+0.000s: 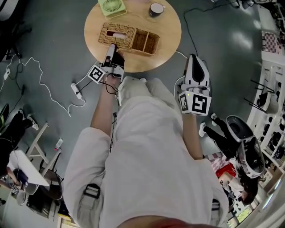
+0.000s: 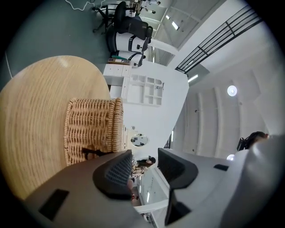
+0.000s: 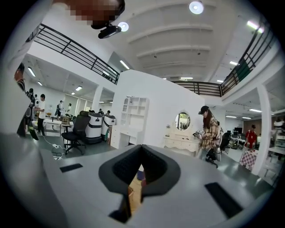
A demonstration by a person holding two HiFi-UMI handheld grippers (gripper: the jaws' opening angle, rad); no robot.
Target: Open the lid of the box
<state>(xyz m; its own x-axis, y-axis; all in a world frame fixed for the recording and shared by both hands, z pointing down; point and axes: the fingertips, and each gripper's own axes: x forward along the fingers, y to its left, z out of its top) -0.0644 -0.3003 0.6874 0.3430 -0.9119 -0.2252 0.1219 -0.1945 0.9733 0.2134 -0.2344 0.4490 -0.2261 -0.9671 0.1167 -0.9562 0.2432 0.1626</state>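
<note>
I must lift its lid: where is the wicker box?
Head view: the wicker box lies on the table, just beyond the left gripper, nearer than the green fan.

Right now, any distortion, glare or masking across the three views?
Head view: strong fisheye bowing, even light, round table sharp. Left gripper view: dark vignette ring, ceiling lamp blown out, wicker box crisp. Right gripper view: mosaic patch top left.

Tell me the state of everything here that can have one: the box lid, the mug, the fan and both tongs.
Lid: shut, flat on the box.
Mug: upright on the table.
Fan: at the table's far edge; running or not, cannot tell.
Left tongs: open, nothing between them, at the box's near edge.
Right tongs: shut, empty, held off the table.
</note>
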